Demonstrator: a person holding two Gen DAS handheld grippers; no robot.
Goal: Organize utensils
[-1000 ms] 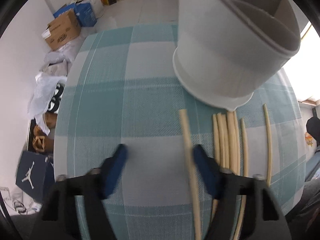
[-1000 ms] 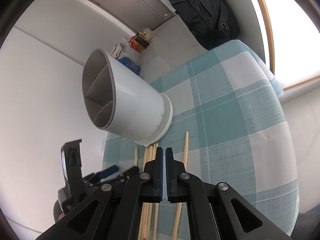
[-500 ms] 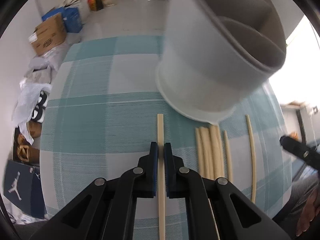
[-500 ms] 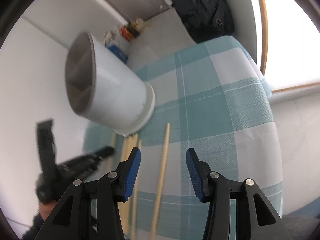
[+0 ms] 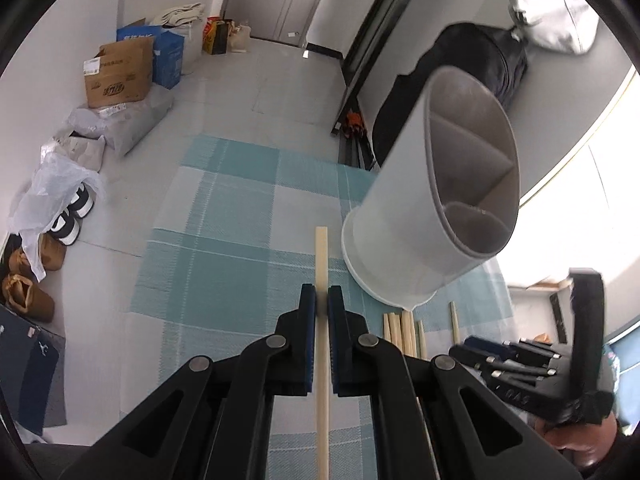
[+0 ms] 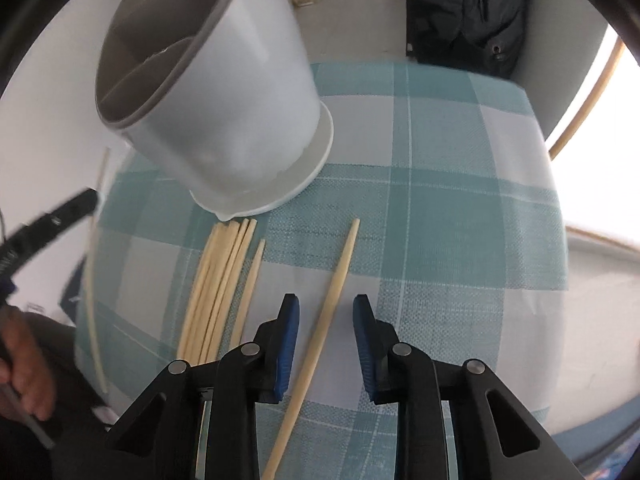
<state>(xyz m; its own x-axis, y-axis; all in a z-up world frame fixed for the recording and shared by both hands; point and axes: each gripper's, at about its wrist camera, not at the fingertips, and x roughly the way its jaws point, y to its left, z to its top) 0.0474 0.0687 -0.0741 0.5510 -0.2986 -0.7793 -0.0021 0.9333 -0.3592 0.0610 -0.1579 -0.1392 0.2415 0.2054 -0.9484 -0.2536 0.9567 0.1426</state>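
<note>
My left gripper is shut on a pale wooden chopstick, lifted off the checked tablecloth, its blunt end pointing away from me. To its right stands the white utensil holder with grey divided compartments. In the right wrist view the holder stands at upper left. My right gripper hovers low over the cloth, jaws closing, with a single chopstick lying between the fingers, untouched. A bundle of several chopsticks lies left of it.
The right gripper's body and a hand show at lower right of the left wrist view. The teal checked tablecloth covers the round table. Boxes and bags crowd the floor; a dark backpack leans beyond the table.
My left gripper shut on a chopstick and lifted it off the cloth. My right gripper opened, swung down over the lone chopstick at the right, and its jaws have narrowed since.
</note>
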